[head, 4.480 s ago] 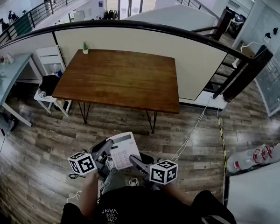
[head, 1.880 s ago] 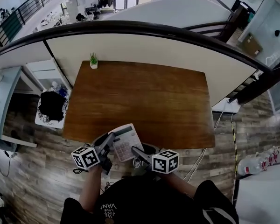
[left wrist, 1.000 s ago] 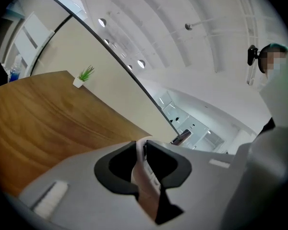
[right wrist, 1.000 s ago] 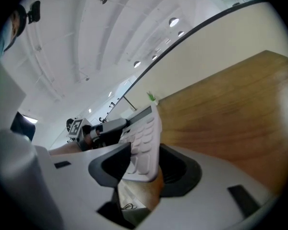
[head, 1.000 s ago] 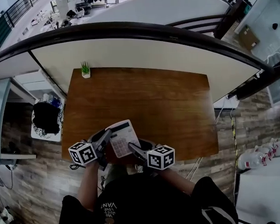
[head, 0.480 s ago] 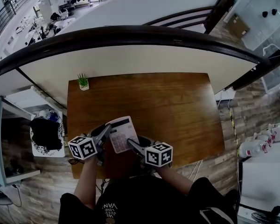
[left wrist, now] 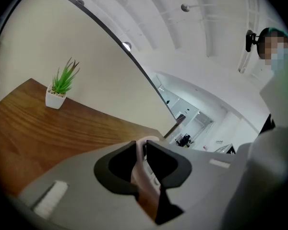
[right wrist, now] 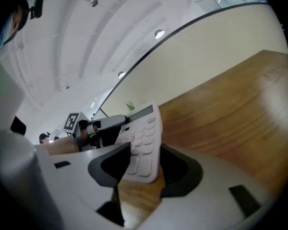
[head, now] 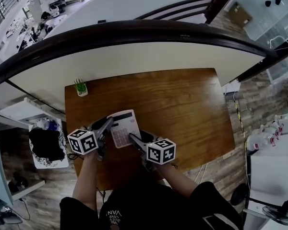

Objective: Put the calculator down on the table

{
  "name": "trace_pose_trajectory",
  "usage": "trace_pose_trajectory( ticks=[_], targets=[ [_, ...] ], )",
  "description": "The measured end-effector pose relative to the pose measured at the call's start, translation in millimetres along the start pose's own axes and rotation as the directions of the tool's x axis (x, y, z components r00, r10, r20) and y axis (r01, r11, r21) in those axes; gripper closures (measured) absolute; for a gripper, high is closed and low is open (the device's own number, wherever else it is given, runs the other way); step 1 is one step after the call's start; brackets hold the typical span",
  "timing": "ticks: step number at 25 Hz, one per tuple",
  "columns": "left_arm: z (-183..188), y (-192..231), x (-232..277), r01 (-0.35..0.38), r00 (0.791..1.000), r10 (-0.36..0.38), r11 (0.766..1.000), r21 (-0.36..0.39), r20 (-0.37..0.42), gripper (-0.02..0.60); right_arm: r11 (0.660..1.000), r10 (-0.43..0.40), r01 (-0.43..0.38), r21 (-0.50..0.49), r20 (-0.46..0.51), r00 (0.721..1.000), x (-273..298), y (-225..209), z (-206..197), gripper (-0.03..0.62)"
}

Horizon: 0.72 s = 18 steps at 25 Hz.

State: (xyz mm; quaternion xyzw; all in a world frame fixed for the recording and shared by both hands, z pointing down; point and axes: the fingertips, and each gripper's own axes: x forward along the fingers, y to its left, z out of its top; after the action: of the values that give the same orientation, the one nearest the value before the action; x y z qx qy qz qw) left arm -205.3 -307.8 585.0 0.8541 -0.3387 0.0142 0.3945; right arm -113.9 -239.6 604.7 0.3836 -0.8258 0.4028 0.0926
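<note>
The wooden table (head: 182, 109) lies in front of you. Over its near left part you hold the white calculator (head: 124, 127), tilted with its keys up. Your left gripper (head: 105, 127) pinches its left edge, and your right gripper (head: 133, 138) clamps its near right corner. A small potted plant (head: 80, 87) stands at the table's far left corner.

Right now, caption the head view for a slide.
Left gripper and right gripper hold a calculator over the wooden table, potted plant beyond.
</note>
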Motion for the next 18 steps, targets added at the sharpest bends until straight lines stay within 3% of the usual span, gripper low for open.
trace_pose_trajectory(
  ticks=[6,18],
  targets=[
    [3.8,16.5,24.0,0.033,0.999,-0.032,0.999,0.041,-0.027,0.514,0.998,-0.062,0.062,-0.014,0.006,0.998,17.5,-19.5,3.7,0.418],
    [6.0,45.5,60.8,0.022,0.998,-0.016,0.996,0.091,-0.056,0.514,0.987,-0.155,0.154,-0.045,-0.014,0.988,46.1,-53.2,8.6,0.418]
  ],
)
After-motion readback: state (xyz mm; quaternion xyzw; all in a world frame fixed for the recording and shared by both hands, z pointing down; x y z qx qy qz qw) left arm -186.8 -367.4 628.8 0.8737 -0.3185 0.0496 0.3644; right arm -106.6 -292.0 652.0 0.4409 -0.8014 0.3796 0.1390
